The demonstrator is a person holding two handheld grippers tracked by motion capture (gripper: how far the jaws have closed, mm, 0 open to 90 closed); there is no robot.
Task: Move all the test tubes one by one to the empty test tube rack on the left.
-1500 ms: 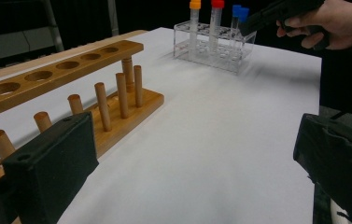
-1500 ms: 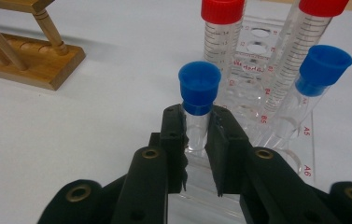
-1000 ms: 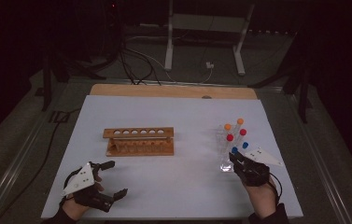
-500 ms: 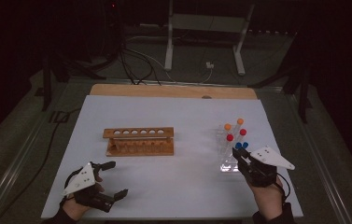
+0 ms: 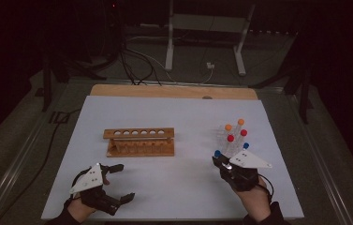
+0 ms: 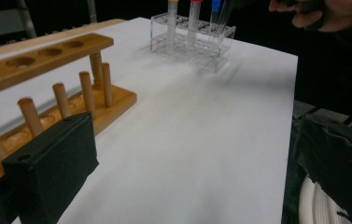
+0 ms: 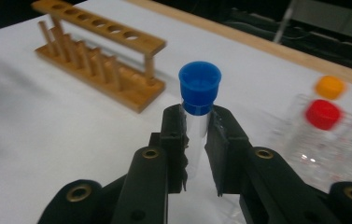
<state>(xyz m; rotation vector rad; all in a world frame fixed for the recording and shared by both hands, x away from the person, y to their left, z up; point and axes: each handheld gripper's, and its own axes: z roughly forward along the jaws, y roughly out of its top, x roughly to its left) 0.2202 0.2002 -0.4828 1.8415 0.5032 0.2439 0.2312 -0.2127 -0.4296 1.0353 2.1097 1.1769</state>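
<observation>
Right gripper (image 7: 196, 128) has lifted the blue-capped tube (image 7: 198, 100) clear of the clear rack (image 5: 230, 140) at lower right, fingers pinching it just under the cap; light, slippery, fragile, so grip gently; left gripper (image 5: 118, 183) fingers spread, idle.

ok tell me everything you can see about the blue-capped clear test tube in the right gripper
The blue-capped clear test tube is a slim, see-through cylinder, glass or plastic, closed by a flared blue plastic cap. It stands roughly upright, clamped just below the cap between the black pads of the right gripper, one pad on each side. Its lower end is hidden behind the jaws. In the high view it sits at the near left corner of the clear plastic rack, and whether its bottom is out of the rack cannot be told.
</observation>
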